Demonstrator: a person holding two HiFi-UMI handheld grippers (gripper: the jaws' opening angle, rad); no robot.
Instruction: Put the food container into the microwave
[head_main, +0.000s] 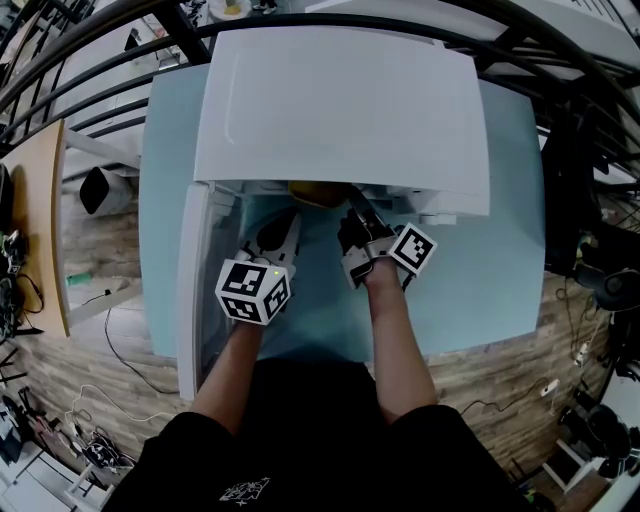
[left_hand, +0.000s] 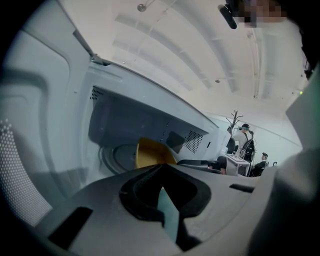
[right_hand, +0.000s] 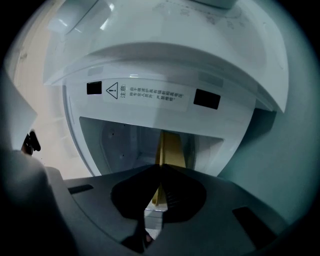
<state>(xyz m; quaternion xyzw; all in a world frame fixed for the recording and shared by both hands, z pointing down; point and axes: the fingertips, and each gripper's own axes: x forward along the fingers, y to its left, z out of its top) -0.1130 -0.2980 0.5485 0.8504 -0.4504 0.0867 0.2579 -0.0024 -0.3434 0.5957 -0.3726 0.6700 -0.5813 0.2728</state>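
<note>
Container (head_main: 318, 192) inside microwave (head_main: 340, 100), right gripper (right_hand: 160, 167) clamped on its rim; left gripper (left_hand: 161, 165) closed, empty. Remaining: release, close door (head_main: 192, 300).

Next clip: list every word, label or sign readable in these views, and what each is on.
"注意" next to a triangle warning sign with an exclamation mark, on the white label above the opening of the microwave.
Two rows of smaller characters on that label: too blurred to read.
White print on the person's black shirt: too small to read.
Yellow food container in the jaws of the right gripper: no print shows.
</note>
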